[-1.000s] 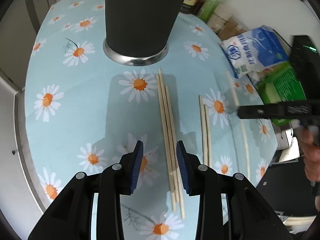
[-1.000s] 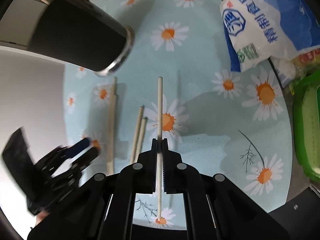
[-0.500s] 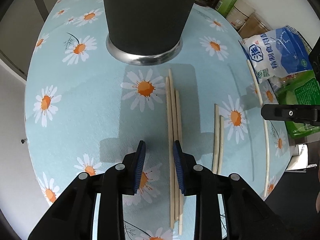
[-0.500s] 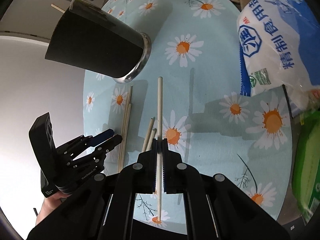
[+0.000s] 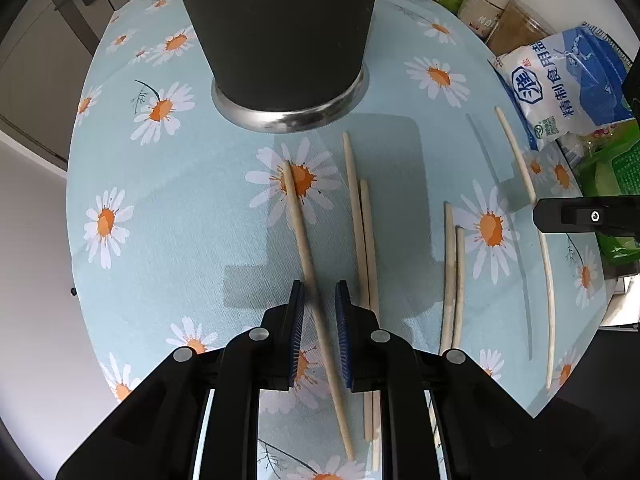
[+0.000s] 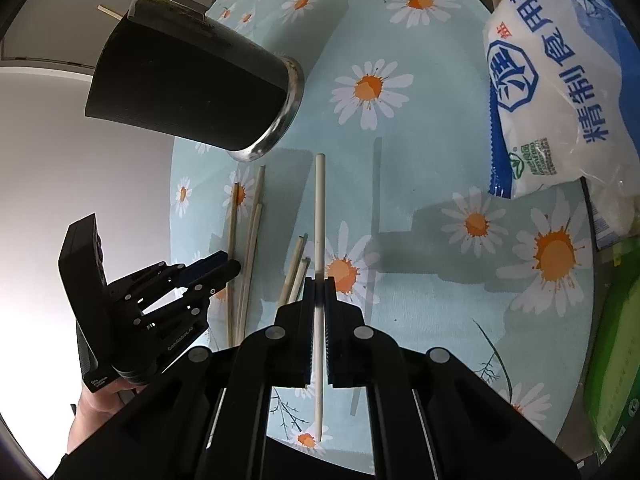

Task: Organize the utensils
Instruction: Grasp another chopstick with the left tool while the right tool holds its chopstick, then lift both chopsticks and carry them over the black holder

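Chopstick (image 5: 304,240) between left gripper (image 5: 320,292) pads, jaws just closing, not visibly pinching yet (stick askew over a daisy) | right gripper (image 6: 319,280) clamped on white chopstick (image 6: 319,216), held above cloth (image 5: 168,208) | four chopsticks (image 5: 366,232) loose on cloth | black cup (image 5: 280,28) upright beyond them.

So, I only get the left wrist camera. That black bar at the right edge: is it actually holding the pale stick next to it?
Observer: Yes. The right wrist view shows the right gripper shut on that white chopstick, both ends sticking out past the pads.
Operator: And the black cup? My picture cuts off its top.
Observer: A wooden stick end shows just beyond the rim of the black cup, seemingly poking out from inside; the inside itself is hidden.
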A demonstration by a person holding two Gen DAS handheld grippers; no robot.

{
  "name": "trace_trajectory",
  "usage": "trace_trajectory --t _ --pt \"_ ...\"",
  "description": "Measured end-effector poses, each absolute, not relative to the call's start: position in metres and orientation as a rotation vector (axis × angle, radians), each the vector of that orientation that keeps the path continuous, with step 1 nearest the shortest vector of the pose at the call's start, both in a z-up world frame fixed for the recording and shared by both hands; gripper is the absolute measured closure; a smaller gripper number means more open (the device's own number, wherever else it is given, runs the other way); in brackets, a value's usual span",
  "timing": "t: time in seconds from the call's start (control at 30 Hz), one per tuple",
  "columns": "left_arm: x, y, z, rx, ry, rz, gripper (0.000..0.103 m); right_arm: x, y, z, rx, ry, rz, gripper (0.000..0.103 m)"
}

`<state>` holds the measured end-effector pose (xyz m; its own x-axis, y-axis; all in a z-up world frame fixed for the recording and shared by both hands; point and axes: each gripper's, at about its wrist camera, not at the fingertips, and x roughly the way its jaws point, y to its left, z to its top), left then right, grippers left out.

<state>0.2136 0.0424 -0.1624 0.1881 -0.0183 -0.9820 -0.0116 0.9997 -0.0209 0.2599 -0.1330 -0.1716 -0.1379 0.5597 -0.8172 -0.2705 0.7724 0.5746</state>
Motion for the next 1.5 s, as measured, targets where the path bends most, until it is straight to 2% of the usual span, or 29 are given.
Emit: trace_trajectory --t 0.33,0.57,0.83,1.2,1.5 --pt "0.227 0.038 -0.163 -0.009 1.415 -0.009 0.091 0.260 -0.125 -0.167 0.235 1.550 0.770 0.098" --pt "0.227 0.052 -0.161 -0.100 1.395 0.020 0.099 0.257 -0.122 -0.164 0.205 1.544 0.772 0.098" --pt "0.217 0.066 -0.160 -0.178 1.359 0.051 0.099 0.256 -0.122 -0.157 0.188 1.537 0.777 0.098" --pt "0.181 0.079 -0.120 -0.275 1.207 0.048 0.099 0.248 -0.100 -0.147 0.174 1.510 0.882 0.098" --pt "0.163 0.083 -0.077 -0.341 1.060 0.047 0.099 0.248 -0.086 -0.123 0.197 1.416 0.959 0.098"
